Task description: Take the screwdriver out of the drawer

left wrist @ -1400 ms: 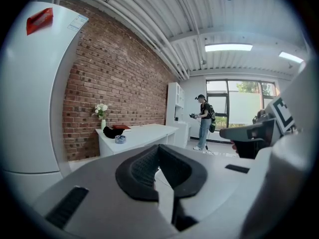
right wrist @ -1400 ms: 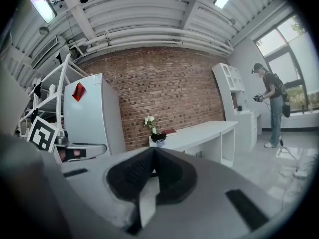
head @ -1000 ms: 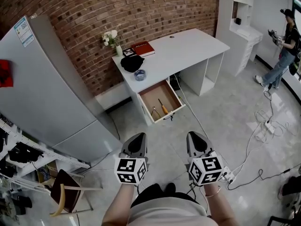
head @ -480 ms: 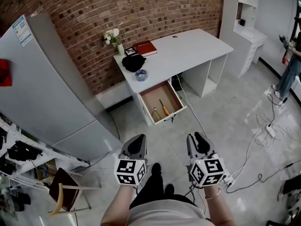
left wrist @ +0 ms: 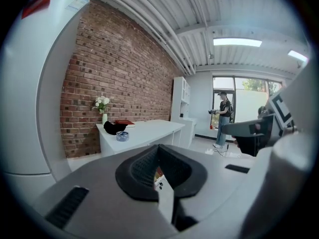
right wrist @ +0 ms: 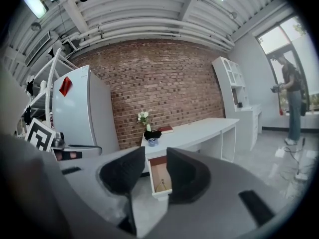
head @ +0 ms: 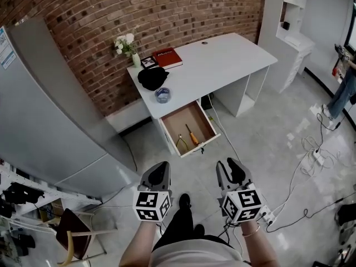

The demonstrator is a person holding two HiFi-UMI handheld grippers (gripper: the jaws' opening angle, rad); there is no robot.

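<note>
The white desk [head: 217, 60] has its wooden drawer [head: 207, 122] pulled open toward me. Inside lie an orange-handled screwdriver [head: 192, 135] and, to its left, a pair of pliers [head: 181, 142]. Both grippers hang over the floor, well short of the drawer. My left gripper [head: 159, 168] has its pads together and holds nothing; the left gripper view shows them meeting [left wrist: 159, 151]. My right gripper [head: 233, 169] is opening, with nothing between its jaws. In the right gripper view the drawer [right wrist: 162, 192] shows through the gap of the right gripper [right wrist: 156, 156].
A tall grey fridge [head: 39, 110] stands left of the desk. On the desk are a black object [head: 153, 78], a small blue roll [head: 162, 95], a red book [head: 168, 57] and a flower vase [head: 133, 57]. Cables and a power strip [head: 318, 156] lie at right, a chair [head: 71, 233] at lower left.
Both grippers and the view have moved forward toward the desk, so the drawer sits nearer. The right gripper's jaws have gone from shut to spread apart.
</note>
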